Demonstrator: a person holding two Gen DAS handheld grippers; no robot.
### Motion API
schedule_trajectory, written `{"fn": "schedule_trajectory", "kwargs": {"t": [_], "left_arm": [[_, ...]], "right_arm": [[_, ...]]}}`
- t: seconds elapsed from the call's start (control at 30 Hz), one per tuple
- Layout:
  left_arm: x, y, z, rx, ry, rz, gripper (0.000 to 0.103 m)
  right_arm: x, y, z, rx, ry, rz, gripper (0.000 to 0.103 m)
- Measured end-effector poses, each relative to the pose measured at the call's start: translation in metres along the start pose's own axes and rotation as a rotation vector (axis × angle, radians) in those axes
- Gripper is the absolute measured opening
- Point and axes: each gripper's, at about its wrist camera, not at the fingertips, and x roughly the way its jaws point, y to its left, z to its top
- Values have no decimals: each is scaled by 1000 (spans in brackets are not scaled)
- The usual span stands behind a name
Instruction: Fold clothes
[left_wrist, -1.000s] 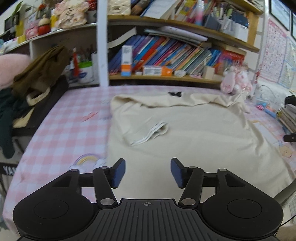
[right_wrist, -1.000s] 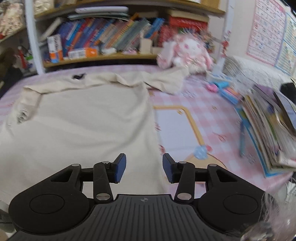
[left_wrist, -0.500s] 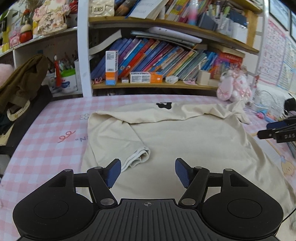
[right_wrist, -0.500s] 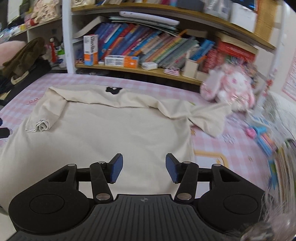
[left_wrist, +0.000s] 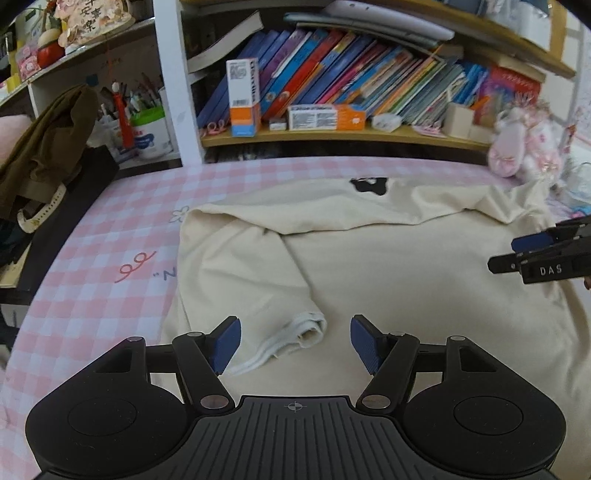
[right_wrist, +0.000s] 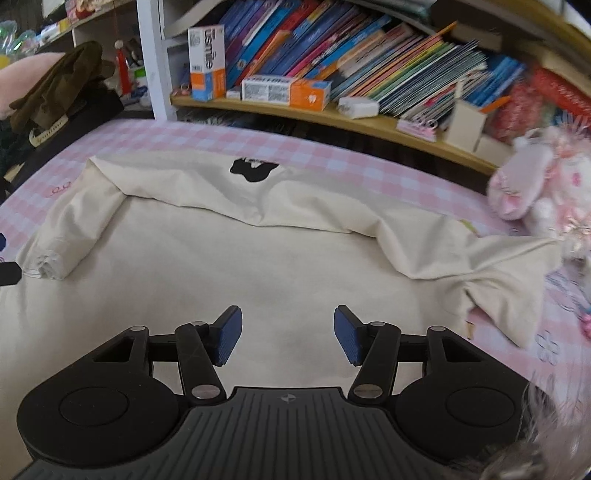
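Cream shirt (left_wrist: 388, 280) spread flat, sleeve (left_wrist: 266, 295) folded inward

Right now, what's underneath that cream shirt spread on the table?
A pink-and-white checked tablecloth shows around the cream cotton T-shirt and seems to run beneath it. Its printed doodles appear beside the shirt; anything under the fabric is covered.

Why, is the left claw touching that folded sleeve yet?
Cannot tell. In the left wrist view the left claw is open with the sleeve between its fingers, but any gap is hidden.
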Motion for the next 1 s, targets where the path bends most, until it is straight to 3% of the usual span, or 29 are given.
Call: {"fn": "schedule_trajectory", "kwargs": {"t": [0.27,0.43,0.57,0.63,0.7,0.77,0.83,1.0], "left_arm": [[14,12,9,-41,9,72,73],[30,24,16,-108,15,79,73],[49,33,22,-171,70,173,72],[47,43,22,-228,76,166,72],[44,49,17,-262,90,160,70],[47,53,11,-268,117,167,53],[53,56,6,-281,146,169,44],[62,61,-1,-324,155,156,43]], "right_arm": [[34,-11,-7,9,30,29,57],[38,-10,-9,-6,19,37,62],[39,-11,-9,-11,13,44,66],[40,-11,-9,-17,11,49,66],[40,-12,-9,-20,8,53,66],[39,-12,-10,-19,4,54,67],[40,-10,-10,-19,0,54,69],[41,-8,-10,-24,-2,57,73]]}}
